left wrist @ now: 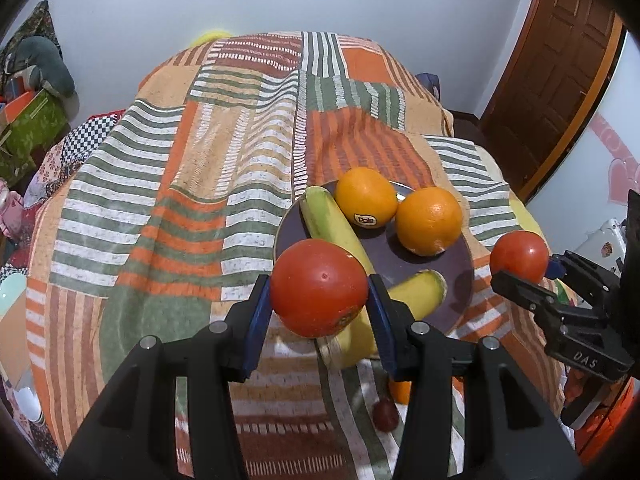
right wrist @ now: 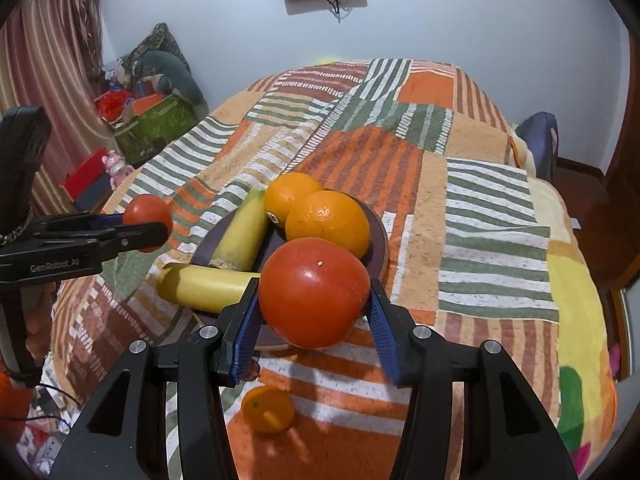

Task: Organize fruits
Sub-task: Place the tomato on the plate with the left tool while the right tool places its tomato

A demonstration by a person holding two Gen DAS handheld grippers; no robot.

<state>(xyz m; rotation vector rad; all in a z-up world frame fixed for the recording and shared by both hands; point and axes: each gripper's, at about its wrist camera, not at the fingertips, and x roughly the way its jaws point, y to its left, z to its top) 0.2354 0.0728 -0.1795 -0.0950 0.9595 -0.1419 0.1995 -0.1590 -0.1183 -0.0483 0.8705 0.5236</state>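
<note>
The dark plate on the striped blanket of the bed serves as the landmark. Just left of the plate's near rim, the left tool is clamped on a red tomato, its blue pads pressed to both sides, held above the blanket. On the plate lie two bananas: one along the left side, another at the near edge. Behind them on the plate sit two oranges touching each other, one with a sticker and one plain. Right of the plate, the right tool grips a second tomato, held off the plate's right rim. Nearer than the plate, a small orange fruit rests on the blanket, and a small dark fruit lies beside it.
</note>
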